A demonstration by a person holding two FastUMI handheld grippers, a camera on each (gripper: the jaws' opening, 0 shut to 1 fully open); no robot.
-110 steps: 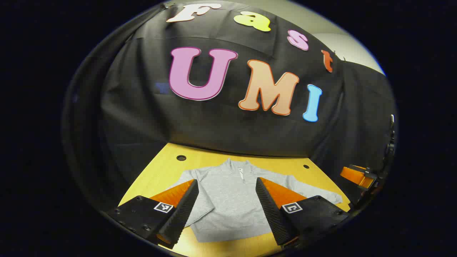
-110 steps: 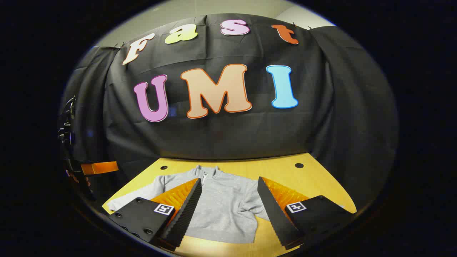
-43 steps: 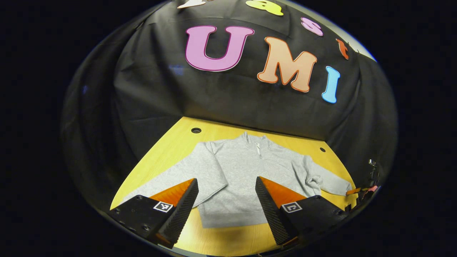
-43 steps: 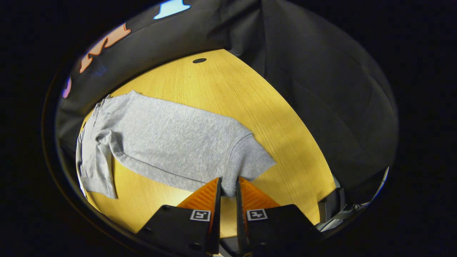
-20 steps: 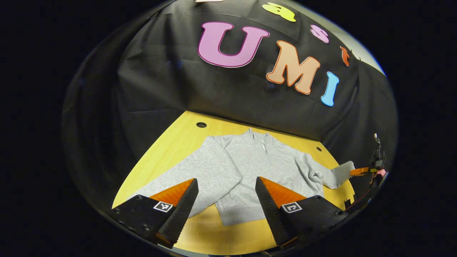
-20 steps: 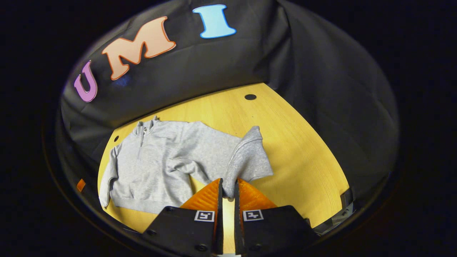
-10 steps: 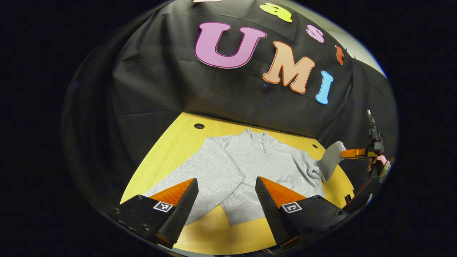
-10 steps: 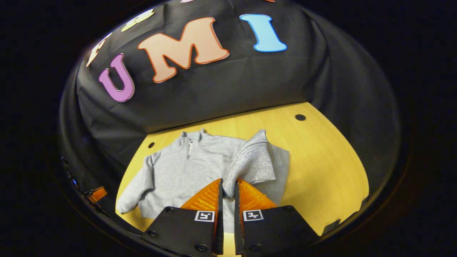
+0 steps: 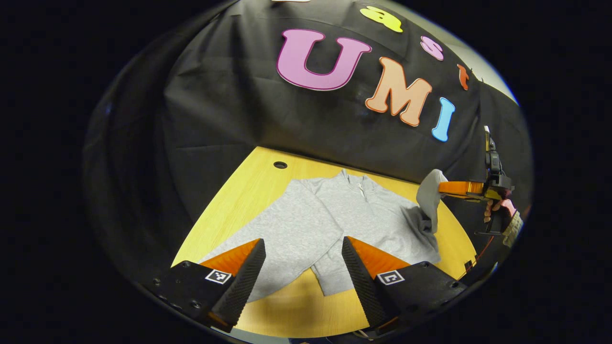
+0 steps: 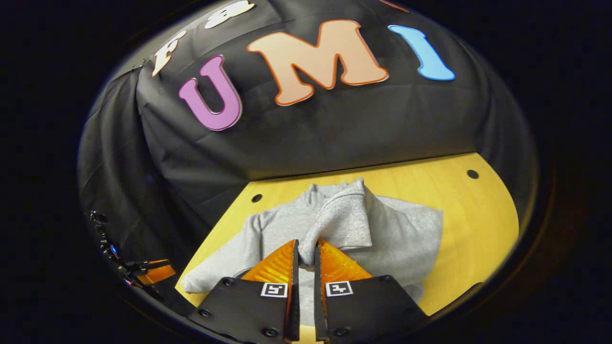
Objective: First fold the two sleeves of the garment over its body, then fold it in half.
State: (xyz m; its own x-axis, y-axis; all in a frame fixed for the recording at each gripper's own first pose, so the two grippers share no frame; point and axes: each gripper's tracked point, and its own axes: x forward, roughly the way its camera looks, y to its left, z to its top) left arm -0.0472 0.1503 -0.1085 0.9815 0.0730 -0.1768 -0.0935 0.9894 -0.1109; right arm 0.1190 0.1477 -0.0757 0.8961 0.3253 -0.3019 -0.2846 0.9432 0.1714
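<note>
Our right tool (image 10: pixel 306 253) pinches the cuff of the grey sweatshirt's (image 9: pixel 334 224) right sleeve (image 10: pixel 342 217), lifted mid-frame so it can swing over the body on the bench (image 9: pixel 248 191), while our left tool (image 9: pixel 301 260) waits gaping, empty, lower centre.

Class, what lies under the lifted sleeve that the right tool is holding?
Under the sleeve, pinched by the right tool, lies the grey sweatshirt's body on the wooden table. The cloth directly beneath the sleeve is hidden.

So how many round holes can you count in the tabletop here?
2. One hole sits near the table's far edge, left of the sweatshirt; the other hole sits at the far right. The garment may hide more.
</note>
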